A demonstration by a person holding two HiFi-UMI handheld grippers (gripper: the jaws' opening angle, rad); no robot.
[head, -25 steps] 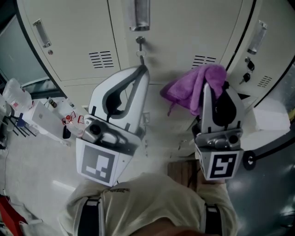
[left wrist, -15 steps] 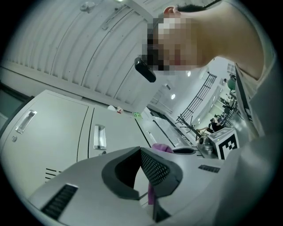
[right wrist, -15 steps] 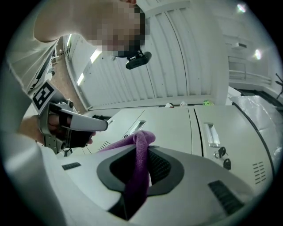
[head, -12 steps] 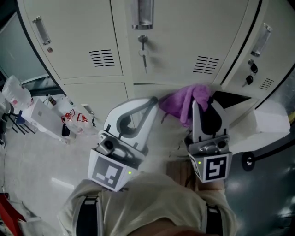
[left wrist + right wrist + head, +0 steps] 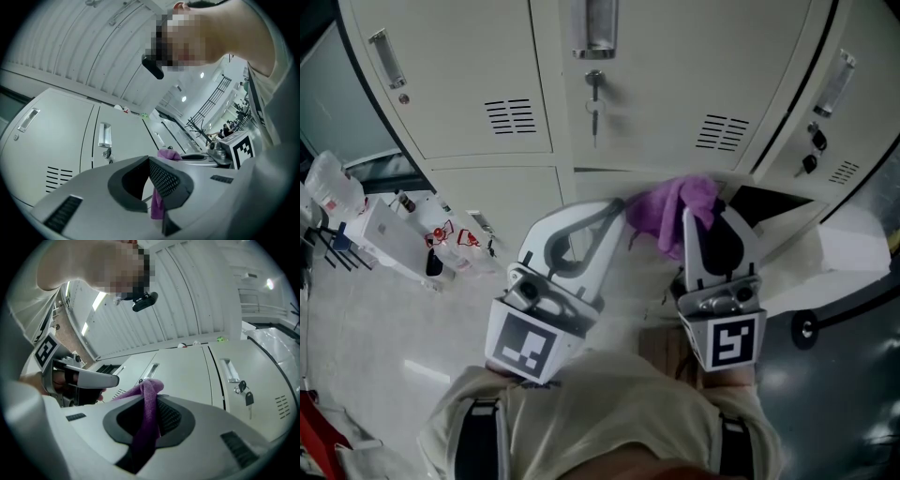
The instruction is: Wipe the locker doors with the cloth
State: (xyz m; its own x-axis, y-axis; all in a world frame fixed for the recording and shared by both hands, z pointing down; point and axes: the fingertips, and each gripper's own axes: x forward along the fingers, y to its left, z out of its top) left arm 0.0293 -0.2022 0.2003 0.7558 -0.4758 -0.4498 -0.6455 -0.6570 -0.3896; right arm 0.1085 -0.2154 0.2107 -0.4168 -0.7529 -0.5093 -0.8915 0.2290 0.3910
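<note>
The purple cloth (image 5: 667, 208) (image 5: 146, 414) is pinched between the jaws of the right gripper (image 5: 715, 217) and bunches out past their tips. It sits low before the locker doors (image 5: 675, 75), just under the seam below the keyed lock (image 5: 593, 86); contact with the door cannot be confirmed. The left gripper (image 5: 614, 206) stands just beside the cloth, jaws pressed together at the tips with nothing clamped.

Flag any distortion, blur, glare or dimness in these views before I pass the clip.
Head view: dim and flat, locker doors bowed toward the edges, cloth sharp. Left gripper view: heavy fisheye, dark round vignette, foreground soft. Right gripper view: same fisheye, ceiling lamp flares, cloth between the fingers slightly soft.
</note>
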